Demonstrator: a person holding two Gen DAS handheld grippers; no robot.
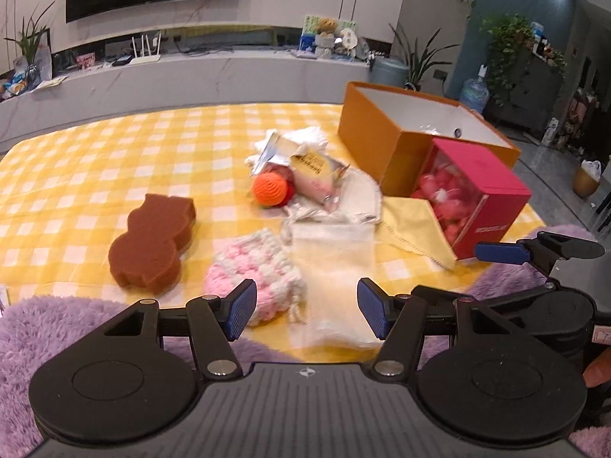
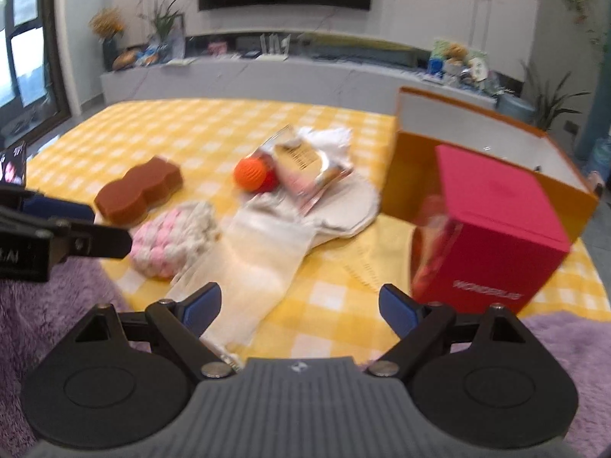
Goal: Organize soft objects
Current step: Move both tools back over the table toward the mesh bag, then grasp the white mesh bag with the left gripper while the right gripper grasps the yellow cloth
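1. Left tool (image 1: pixel 307 307) has its jaws spread wide with nothing clamped. It's hovering over the near edge of the yellow checked cloth (image 1: pixel 95 160), and through the gap you see the pink-and-white knitted piece (image 1: pixel 252 271) and a sheer white pouch (image 1: pixel 336 278).
2. Right tool (image 2: pixel 299 305) is spread even wider and is also empty. The sheer white pouch (image 2: pixel 252 267) runs under its left finger; can't tell whether they touch.
3. From the right view the pouch's long axis goes diagonally, from the near left up and away to the right, where its far end meets a pile of white cloths (image 2: pixel 343 206).
4. Brown sponge (image 1: pixel 152 240) lies flat to the left, long axis slanting away to the right.
5. Orange ball (image 1: pixel 269 189) sits beside a crinkly foil packet (image 1: pixel 317 175) on the pile.
6. Further right: a red box (image 1: pixel 477 198) tipped on its side, clear face toward the pile, against an open orange box (image 1: pixel 382 133).
7. Purple fuzzy rug (image 1: pixel 57 328) hugs the near edge.
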